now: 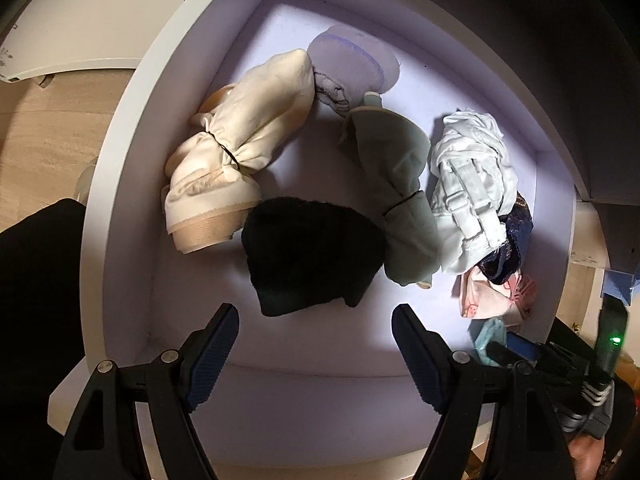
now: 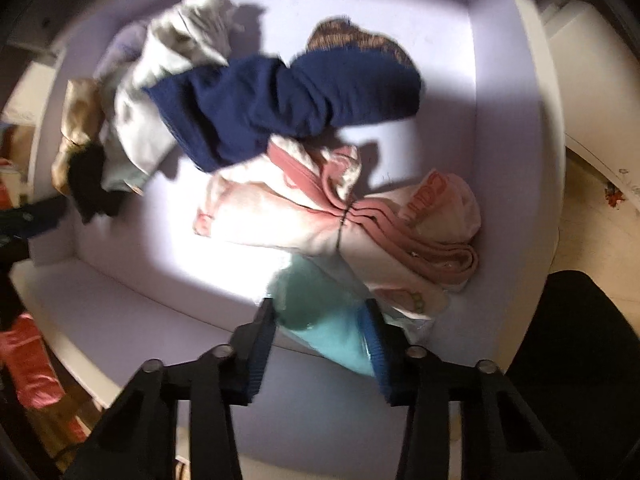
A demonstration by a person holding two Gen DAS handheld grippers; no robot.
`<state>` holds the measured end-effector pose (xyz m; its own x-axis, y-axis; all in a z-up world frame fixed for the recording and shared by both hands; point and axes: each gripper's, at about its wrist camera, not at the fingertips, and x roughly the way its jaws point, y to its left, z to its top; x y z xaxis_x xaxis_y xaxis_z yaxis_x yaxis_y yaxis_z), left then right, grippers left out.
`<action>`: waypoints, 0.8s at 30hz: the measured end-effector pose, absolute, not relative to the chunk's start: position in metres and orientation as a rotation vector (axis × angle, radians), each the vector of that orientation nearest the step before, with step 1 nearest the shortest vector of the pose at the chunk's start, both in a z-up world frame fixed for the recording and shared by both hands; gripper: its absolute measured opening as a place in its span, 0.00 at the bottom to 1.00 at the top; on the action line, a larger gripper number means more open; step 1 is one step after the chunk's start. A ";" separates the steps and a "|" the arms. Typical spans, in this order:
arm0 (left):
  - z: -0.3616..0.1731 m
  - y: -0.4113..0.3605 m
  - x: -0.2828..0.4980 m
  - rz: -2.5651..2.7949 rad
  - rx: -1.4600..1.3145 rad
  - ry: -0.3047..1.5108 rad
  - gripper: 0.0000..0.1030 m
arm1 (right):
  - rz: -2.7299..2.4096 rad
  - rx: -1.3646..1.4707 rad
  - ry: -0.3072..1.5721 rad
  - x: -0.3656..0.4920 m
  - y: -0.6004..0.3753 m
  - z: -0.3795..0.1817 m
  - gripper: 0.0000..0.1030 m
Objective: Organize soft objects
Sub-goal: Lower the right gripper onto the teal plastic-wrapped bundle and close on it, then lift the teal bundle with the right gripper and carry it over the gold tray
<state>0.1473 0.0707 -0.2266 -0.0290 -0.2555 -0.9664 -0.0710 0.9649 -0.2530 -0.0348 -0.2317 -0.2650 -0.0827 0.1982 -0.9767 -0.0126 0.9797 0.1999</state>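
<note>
A white drawer (image 1: pixel 120 152) holds soft clothes. In the left wrist view a cream bundle (image 1: pixel 236 148), a lilac piece (image 1: pixel 352 64), a pale green bundle (image 1: pixel 404 184), a white bundle (image 1: pixel 472 184) and a black knit piece (image 1: pixel 312 252) lie inside. My left gripper (image 1: pixel 316 356) is open and empty, just short of the black piece. My right gripper (image 2: pixel 322 340) is shut on a teal cloth (image 2: pixel 332 332) at the drawer's near edge. Beyond it lie a pink bundle (image 2: pixel 360 224) and a navy garment (image 2: pixel 288 100).
The drawer's front wall (image 2: pixel 120 312) runs below the right gripper. The right gripper body shows at the lower right of the left wrist view (image 1: pixel 560 364). Wooden floor (image 1: pixel 36 140) lies left of the drawer. A pink item (image 2: pixel 28 364) sits outside at the left.
</note>
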 end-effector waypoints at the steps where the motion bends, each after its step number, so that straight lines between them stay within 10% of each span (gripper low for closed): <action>1: -0.227 0.071 0.147 -0.151 -0.258 1.598 0.78 | 0.179 0.155 1.638 -0.036 -0.233 -0.261 0.32; 8: -0.228 0.066 0.150 -0.168 -0.279 1.596 0.78 | 0.223 0.136 1.612 -0.037 -0.236 -0.243 0.33; 12: -0.226 0.067 0.152 -0.158 -0.301 1.594 0.78 | 0.239 -0.062 1.636 -0.043 -0.214 -0.257 0.64; 24: -0.224 0.080 0.151 -0.147 -0.331 1.592 0.78 | 0.224 -0.244 1.752 -0.043 -0.205 -0.300 0.44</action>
<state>0.1511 0.0797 -0.2245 -0.0183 -0.2995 -0.9539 -0.1202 0.9478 -0.2953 -0.0433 -0.2053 -0.3000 -0.1878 -0.0402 -0.9814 -0.2858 0.9582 0.0154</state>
